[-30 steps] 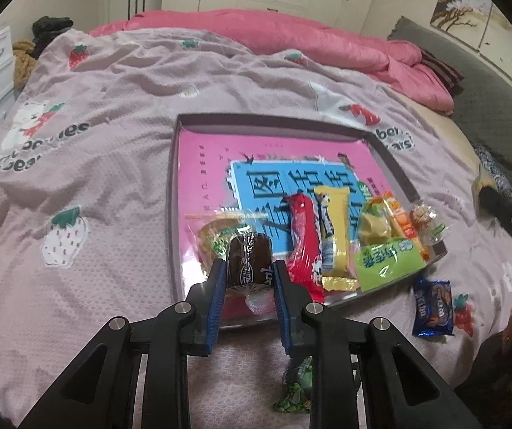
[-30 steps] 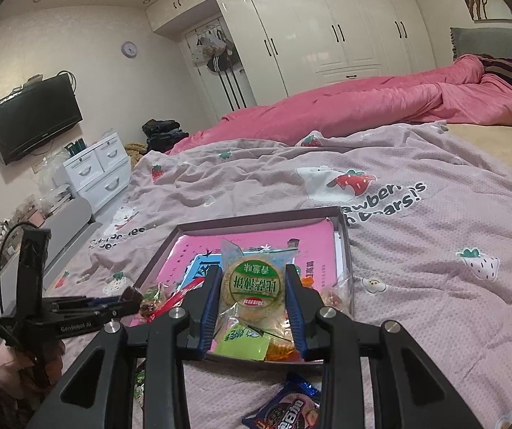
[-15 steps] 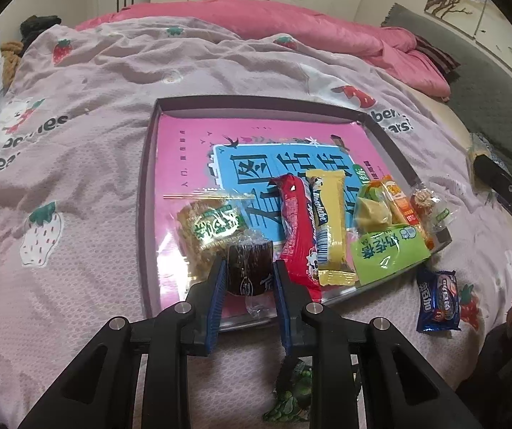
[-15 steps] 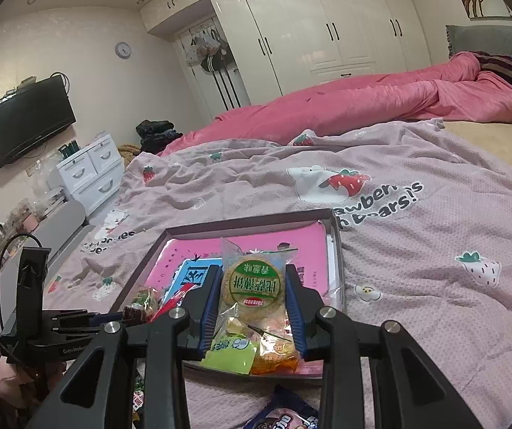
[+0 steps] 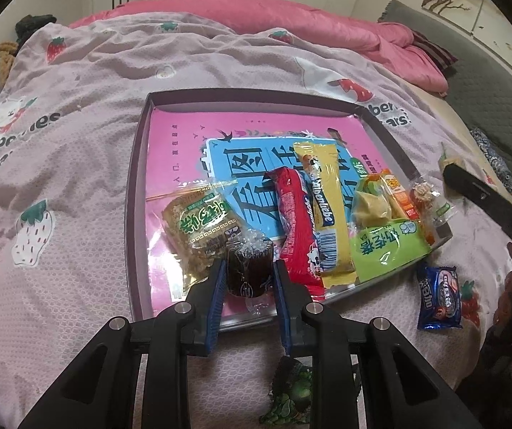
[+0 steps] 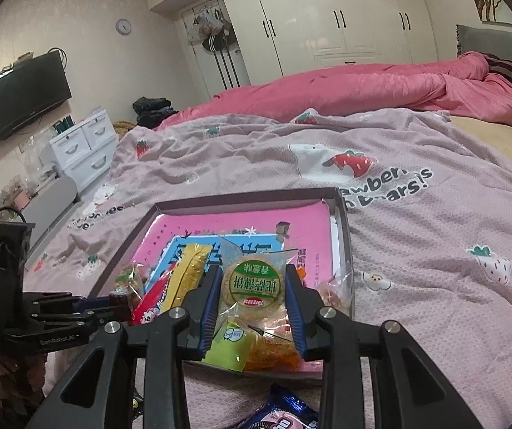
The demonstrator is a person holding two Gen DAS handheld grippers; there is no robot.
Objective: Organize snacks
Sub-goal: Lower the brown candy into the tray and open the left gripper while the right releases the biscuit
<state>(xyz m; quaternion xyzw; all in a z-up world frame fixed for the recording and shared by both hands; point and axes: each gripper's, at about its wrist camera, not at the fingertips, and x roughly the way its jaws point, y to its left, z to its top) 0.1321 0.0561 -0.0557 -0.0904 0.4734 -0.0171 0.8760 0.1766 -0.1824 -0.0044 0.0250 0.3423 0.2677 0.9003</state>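
Observation:
A shallow grey tray [image 5: 138, 164] with a pink printed bottom lies on the bedspread. My left gripper [image 5: 248, 271] is shut on a dark brown wrapped sweet [image 5: 248, 268], held low over the tray's near edge beside a green-labelled biscuit pack [image 5: 202, 221]. Red [image 5: 293, 221] and yellow [image 5: 323, 211] stick packs and a light green packet [image 5: 384, 250] lie in a row in the tray. In the right wrist view my right gripper [image 6: 252, 293] is shut on a round rice cracker in clear wrap [image 6: 254, 286], above the tray's [image 6: 343, 221] near right corner.
A blue cookie pack [image 5: 440, 298] lies on the bedspread right of the tray, and a green wrapped snack [image 5: 288, 400] lies under my left gripper. A pink duvet [image 6: 363, 89] is bunched at the far side. White drawers [image 6: 80, 146] and a TV [image 6: 23, 96] stand at the left wall.
My left gripper has tilted further down over the tray with the brown sweet. My right gripper has sunk a little toward the tray with the rice cracker.

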